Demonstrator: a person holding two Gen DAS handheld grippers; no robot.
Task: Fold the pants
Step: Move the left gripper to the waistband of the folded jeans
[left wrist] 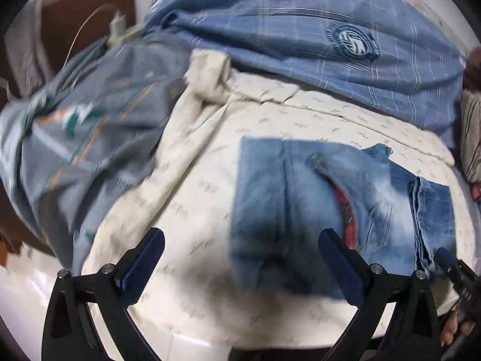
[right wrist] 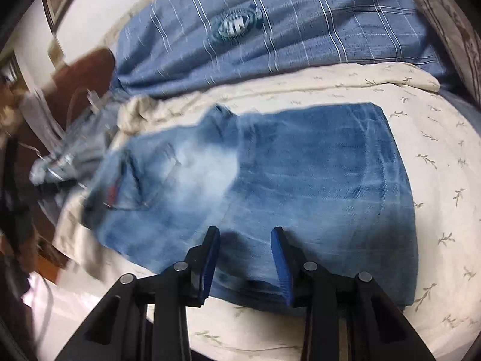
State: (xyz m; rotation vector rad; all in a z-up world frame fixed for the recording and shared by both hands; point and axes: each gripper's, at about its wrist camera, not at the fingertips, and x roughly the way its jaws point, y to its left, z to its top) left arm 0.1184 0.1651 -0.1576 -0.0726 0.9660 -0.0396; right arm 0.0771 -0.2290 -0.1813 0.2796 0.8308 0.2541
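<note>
A bed covered by a cream sprigged sheet (right wrist: pixel 427 138) carries folded blue jeans (right wrist: pixel 300 180) at its near middle, a blue plaid blanket with a round emblem (right wrist: pixel 270 30) along the far side, and a grey patterned cloth (left wrist: pixel 90 138) bunched at left.

Black left tool (left wrist: pixel 240 258) and right tool (right wrist: pixel 245 258), blue pads, silver screws

readable text: none | blue plaid cloth (left wrist: pixel 300 30): round crest emblem (left wrist: pixel 351 43), white marks inside, lettering too blurred to read | same emblem in right wrist view (right wrist: pixel 236 25), also smeared | jeans (right wrist: pixel 300 174): no legible label
</note>
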